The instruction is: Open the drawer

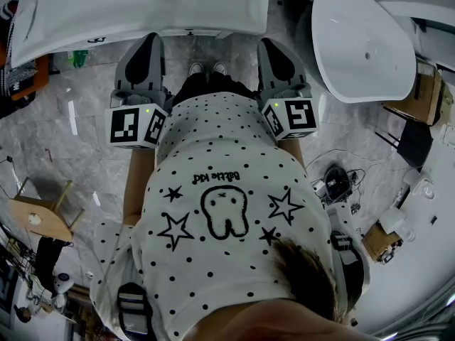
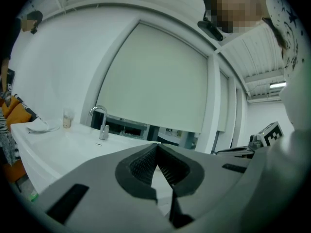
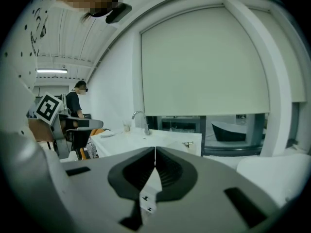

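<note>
Left grey two-jaw gripper clenched, empty; right grey two-jaw gripper likewise; both near front edge of white vanity counter.

Person in a dotted shirt stands facing a white counter. The left gripper and right gripper are held at either side of the waist, both pointing toward the counter. White tub at right; wooden stool on grey floor at left.

A white counter blocks the way ahead, a bathtub stands right, and open floor lies left
</note>
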Demonstrator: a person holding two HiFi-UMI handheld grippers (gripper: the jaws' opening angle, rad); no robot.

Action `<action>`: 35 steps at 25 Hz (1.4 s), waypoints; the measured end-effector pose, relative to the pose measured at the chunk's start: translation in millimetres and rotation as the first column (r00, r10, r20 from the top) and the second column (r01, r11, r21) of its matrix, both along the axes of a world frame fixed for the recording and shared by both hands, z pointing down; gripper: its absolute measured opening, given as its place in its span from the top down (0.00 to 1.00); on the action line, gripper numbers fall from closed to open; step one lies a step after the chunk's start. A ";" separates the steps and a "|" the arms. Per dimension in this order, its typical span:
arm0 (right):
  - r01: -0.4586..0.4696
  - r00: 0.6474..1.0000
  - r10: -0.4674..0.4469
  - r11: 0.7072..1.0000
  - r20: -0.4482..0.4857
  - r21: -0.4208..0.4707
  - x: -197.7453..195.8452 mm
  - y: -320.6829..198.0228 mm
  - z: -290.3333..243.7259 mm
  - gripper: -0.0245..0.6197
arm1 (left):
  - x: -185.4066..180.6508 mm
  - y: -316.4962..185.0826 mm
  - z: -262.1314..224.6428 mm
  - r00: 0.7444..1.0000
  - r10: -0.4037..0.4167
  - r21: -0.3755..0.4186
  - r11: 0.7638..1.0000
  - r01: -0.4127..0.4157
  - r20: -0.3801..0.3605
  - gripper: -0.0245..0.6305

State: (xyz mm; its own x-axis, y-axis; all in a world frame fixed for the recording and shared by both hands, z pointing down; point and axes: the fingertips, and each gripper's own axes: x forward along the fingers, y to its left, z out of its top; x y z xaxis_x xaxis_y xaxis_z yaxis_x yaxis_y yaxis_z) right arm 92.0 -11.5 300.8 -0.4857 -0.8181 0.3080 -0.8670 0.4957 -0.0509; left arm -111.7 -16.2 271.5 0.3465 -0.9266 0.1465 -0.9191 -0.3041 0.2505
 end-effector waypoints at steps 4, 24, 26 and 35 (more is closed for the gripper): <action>0.000 1.000 0.000 1.000 0.003 -0.003 -0.6 1.4 -0.2 0.94 | -1.4 0.5 4.6 1.000 0.007 -0.017 1.000 -0.006 0.016 0.96; -0.024 1.000 0.024 1.000 0.007 -0.013 1.8 9.1 -2.7 0.94 | 5.2 7.4 70.6 0.986 0.123 -0.219 0.971 -0.095 0.116 0.96; -0.031 1.000 0.031 0.999 0.002 -0.016 3.4 9.1 -3.4 0.94 | 6.8 6.2 79.8 0.984 0.138 -0.246 0.963 -0.106 0.115 0.96; -0.060 0.998 0.060 0.998 -0.025 -0.031 13.1 8.0 0.0 0.94 | 15.7 -1.6 104.9 0.976 0.184 -0.299 0.944 -0.143 0.116 0.95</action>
